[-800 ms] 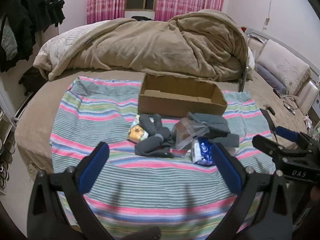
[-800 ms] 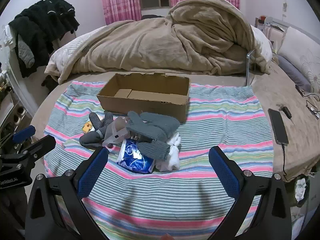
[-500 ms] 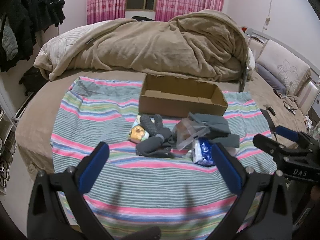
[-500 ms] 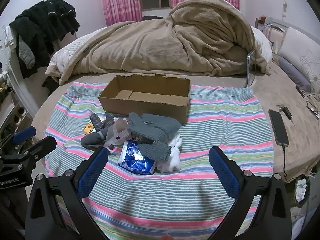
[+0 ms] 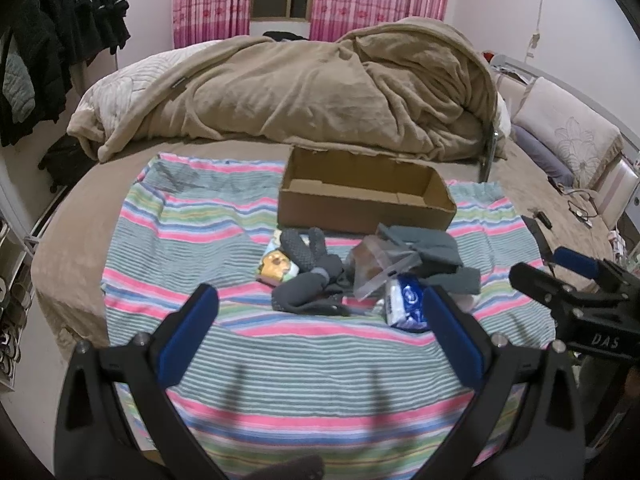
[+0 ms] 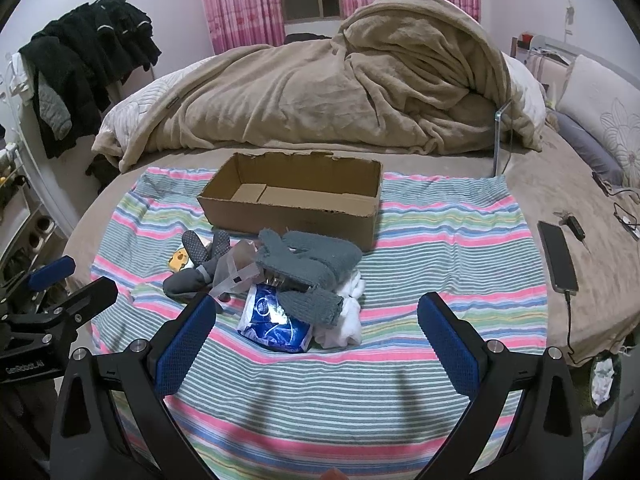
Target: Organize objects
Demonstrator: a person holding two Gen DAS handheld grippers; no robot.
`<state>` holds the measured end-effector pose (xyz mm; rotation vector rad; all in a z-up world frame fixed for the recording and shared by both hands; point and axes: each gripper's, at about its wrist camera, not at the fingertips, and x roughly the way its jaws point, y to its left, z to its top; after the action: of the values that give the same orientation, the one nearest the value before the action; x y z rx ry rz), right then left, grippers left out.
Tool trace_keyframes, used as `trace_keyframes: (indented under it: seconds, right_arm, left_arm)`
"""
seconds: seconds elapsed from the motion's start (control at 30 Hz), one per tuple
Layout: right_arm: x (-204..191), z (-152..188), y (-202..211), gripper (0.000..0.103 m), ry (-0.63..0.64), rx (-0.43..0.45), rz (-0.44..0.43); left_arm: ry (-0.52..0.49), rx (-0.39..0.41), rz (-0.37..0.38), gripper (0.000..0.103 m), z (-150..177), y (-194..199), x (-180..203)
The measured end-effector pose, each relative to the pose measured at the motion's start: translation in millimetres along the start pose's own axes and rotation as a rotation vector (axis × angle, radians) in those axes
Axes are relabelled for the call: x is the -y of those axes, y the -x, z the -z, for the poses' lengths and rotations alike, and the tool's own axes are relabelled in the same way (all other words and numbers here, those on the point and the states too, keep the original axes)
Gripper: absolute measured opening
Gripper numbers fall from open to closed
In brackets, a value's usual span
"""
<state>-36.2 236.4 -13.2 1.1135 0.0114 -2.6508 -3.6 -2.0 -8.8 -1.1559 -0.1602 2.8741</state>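
- Right tool [image 5: 576, 280] body reads "DAS".
- Cardboard box [image 6: 292, 204]: open, nothing visible inside.
- Blue packet [image 6: 274, 318] near box, writing illegible.
- Left tool [image 5: 320, 332], right tool: jaws apart, holding nothing.

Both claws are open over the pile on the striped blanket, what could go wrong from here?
The grey knitted gloves drape over the blue plastic packet and white cloth, so the right claw may drag several things at once. The clear plastic wrapper looks slippery and could slide out. The brown cardboard box seems light and may shift if bumped.

Both wrist views toward box [image 5: 366, 196]
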Motion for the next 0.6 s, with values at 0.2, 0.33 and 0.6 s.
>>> trace_keyframes:
  seconds: [0.2, 0.33, 0.6]
  right_arm:
    - [-0.5, -0.3, 0.0, 0.102, -0.001, -0.004, -0.003]
    - [-0.7, 1.6, -0.2, 0.102, 0.0, -0.004, -0.007]
    - [-0.5, 2.9, 0.2, 0.102, 0.002, -0.002, -0.011]
  left_arm:
    - [0.001, -0.011, 0.004, 0.103, 1.8, -1.7, 0.0]
    - [-0.001, -0.01, 0.005, 0.103, 1.3, -1.8, 0.6]
    - [-0.005, -0.01, 0.005, 0.103, 1.7, -0.7, 1.0]
